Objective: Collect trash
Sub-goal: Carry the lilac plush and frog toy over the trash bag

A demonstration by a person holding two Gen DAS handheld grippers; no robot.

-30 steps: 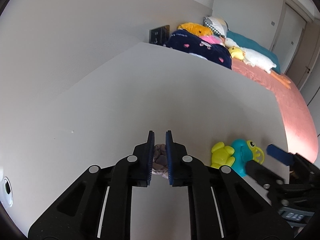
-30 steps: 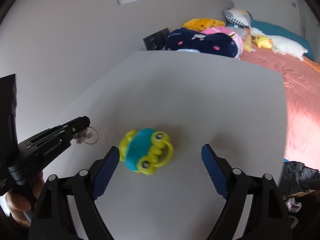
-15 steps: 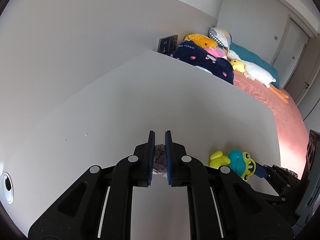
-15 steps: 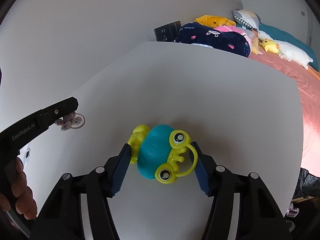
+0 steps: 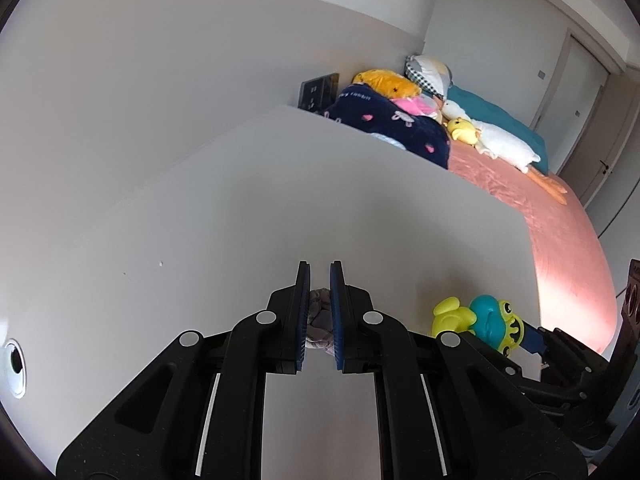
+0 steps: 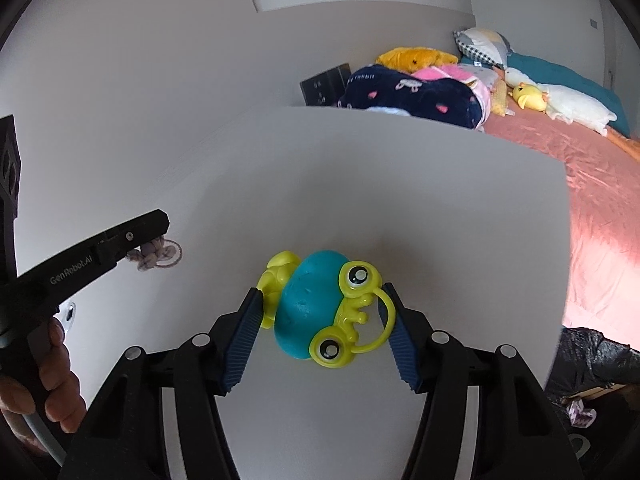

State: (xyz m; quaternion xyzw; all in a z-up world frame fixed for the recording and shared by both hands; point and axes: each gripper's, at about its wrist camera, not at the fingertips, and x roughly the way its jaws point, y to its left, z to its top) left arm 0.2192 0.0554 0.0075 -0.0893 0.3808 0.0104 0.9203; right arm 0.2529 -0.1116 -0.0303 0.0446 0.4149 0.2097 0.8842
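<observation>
Since a second earlier my right gripper (image 6: 320, 316) had closed onto the frog toy (image 6: 320, 308) at 6 o'clock on the table (image 6: 400, 184), my left gripper (image 5: 320, 312) pinched a grey scrap (image 5: 319, 318), and next both needed carrying to the black bag (image 6: 592, 360) at 4 o'clock.

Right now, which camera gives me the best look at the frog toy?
The right wrist view. The frog toy sits centred and whole between the right gripper pads, eyes and loop visible. In the left wrist view the frog toy is small near the right edge, its lower part hidden behind black gripper parts.
</observation>
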